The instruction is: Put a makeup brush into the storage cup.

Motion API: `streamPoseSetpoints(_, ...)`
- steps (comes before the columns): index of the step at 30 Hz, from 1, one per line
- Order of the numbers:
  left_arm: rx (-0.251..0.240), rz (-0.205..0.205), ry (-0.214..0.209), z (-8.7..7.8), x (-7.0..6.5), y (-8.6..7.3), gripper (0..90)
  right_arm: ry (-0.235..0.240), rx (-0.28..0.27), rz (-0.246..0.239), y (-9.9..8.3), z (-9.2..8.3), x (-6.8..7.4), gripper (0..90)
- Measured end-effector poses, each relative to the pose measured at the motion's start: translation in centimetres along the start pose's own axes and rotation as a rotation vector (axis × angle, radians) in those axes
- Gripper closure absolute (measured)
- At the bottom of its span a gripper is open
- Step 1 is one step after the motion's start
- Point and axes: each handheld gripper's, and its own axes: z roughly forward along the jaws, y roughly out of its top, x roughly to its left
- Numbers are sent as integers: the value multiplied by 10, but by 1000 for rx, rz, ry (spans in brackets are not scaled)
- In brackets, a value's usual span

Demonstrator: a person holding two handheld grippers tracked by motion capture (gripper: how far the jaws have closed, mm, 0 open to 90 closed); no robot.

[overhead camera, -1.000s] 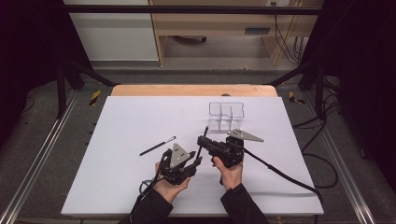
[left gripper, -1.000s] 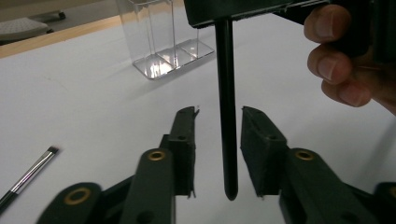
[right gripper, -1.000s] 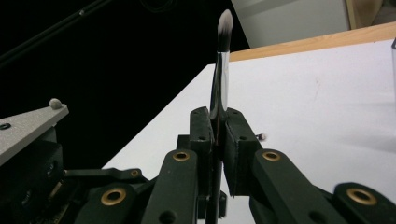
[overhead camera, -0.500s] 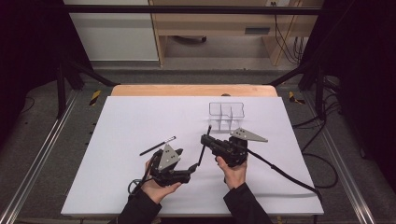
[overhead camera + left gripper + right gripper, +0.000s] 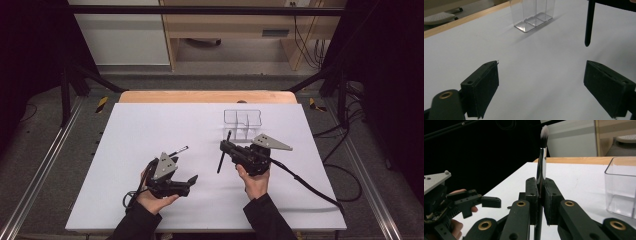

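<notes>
My right tool [image 5: 227,146] is clamped on a makeup brush [image 5: 223,151], its two jaws pressed flat against the handle; in the right gripper view the brush [image 5: 541,167] stands upright between them, with its soft, pale-tipped bristle head pointing up and the dark handle running down out of sight below the pads. From the high view the same brush hangs clear above the white table [image 5: 150,125], tilted a little, its lower end towards me and to the left. My left tool [image 5: 189,182] has just been opening and its jaws now stand wide apart with nothing between them; in the left gripper view I see only bare white table between the two black pads [image 5: 482,87], and the rounded lower end of the brush handle [image 5: 589,23] hanging ahead and to the right, well apart from them. The left tool sits low near the front edge of the table, pointing to the right towards the right tool. Just behind it, a second slim dark brush [image 5: 178,150] lies flat on the table. A clear plastic organiser [image 5: 243,122] with several upright compartments stands just beyond the right tool, towards the far side of the table.
</notes>
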Motion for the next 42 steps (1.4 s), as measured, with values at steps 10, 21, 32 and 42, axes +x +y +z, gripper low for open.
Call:
streamPoseSetpoints(10,4,-4,20,-14,19,-5,102,-39,-20,-36,12,-6,-7,839)
streamPoseSetpoints(21,24,-20,34,-22,36,-10,90,-98,-36,-60,28,-11,-20,838)
streamPoseSetpoints(32,39,-34,56,-25,48,-15,82,-170,-36,-86,40,-10,-35,838)
streamPoseSetpoints(42,45,-32,63,-25,54,-18,78,-224,-53,-97,53,-6,-48,838)
